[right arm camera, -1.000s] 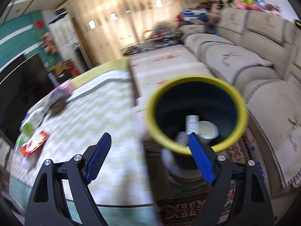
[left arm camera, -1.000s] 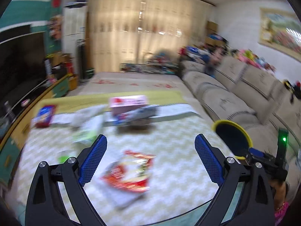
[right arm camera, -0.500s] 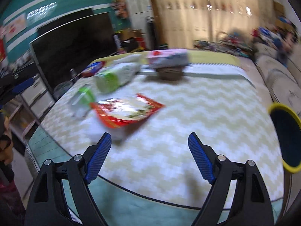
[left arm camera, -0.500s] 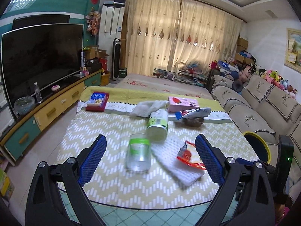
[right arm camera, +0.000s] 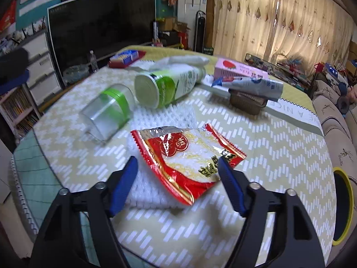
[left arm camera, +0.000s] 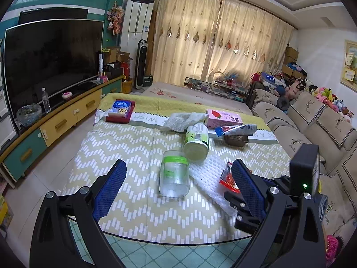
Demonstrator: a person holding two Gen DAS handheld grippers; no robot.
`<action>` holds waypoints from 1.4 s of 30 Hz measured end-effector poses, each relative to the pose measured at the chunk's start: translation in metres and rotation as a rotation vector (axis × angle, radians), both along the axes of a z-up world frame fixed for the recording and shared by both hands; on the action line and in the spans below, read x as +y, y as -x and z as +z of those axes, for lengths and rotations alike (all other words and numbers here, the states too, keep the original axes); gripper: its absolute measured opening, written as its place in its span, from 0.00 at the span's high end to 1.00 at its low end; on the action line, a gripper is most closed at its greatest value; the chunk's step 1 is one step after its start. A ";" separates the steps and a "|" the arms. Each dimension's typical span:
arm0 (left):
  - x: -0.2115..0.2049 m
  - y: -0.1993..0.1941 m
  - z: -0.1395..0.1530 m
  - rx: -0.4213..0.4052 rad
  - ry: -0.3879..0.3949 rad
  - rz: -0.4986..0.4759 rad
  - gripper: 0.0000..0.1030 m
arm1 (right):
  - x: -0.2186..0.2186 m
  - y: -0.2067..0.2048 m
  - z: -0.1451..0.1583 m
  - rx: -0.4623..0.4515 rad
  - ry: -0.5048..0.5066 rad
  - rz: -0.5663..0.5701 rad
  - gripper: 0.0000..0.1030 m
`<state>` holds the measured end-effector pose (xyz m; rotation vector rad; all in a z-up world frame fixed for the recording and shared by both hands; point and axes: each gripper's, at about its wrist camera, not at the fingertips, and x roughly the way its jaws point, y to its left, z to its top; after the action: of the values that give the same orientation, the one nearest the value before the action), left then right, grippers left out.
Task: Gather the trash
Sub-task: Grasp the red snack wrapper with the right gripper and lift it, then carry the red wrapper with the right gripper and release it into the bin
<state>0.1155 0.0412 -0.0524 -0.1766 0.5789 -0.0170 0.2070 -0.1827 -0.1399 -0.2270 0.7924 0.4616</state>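
Observation:
A red and silver snack wrapper (right arm camera: 189, 156) lies flat on a white foam net (right arm camera: 151, 192) on the table. My right gripper (right arm camera: 177, 160) hangs just over the wrapper's near end. Its jaws are closing, the wrapper lies between them, and the pads do not press on it. From the left wrist view, the wrapper (left arm camera: 226, 178) peeks out beside that gripper's black body (left arm camera: 303, 169). My left gripper (left arm camera: 178, 163) is open and holds nothing. It hovers short of a clear jar with a green band (left arm camera: 174, 176), which lies on its side. A yellow-rimmed bin (right arm camera: 348, 201) stands off the table's right edge.
A green and white bottle (left arm camera: 196, 143) lies beside the jar. Farther back are a pink carton (left arm camera: 223, 118), a crumpled blue and white wrapper (left arm camera: 238, 130) on a brown basket (right arm camera: 247, 101), white foam wrap (left arm camera: 183, 120) and a red box (left arm camera: 120, 110). A sofa (left arm camera: 312, 120) runs along the right, a TV cabinet (left arm camera: 67, 116) along the left.
The right wrist view swung from the yellow-rimmed bin to the table and closed in on the red wrapper, its jaws narrower. The left view turned from the sofa side to the table, then held.

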 end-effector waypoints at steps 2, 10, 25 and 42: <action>-0.001 -0.001 -0.001 0.003 0.002 -0.001 0.09 | -0.002 -0.002 0.001 -0.004 -0.003 -0.009 0.49; -0.007 -0.006 -0.007 0.019 0.004 -0.008 0.09 | -0.022 -0.005 0.011 -0.020 -0.067 -0.046 0.88; -0.025 -0.013 -0.014 0.043 -0.015 -0.036 0.09 | -0.097 0.010 0.045 -0.061 -0.266 -0.149 0.97; -0.045 -0.026 -0.022 0.075 -0.037 -0.066 0.09 | -0.220 0.022 0.067 -0.159 -0.346 -0.407 0.97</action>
<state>0.1419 -0.0041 -0.0745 -0.1225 0.6597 -0.0642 0.1851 -0.4031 -0.0727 0.2161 0.5712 0.1860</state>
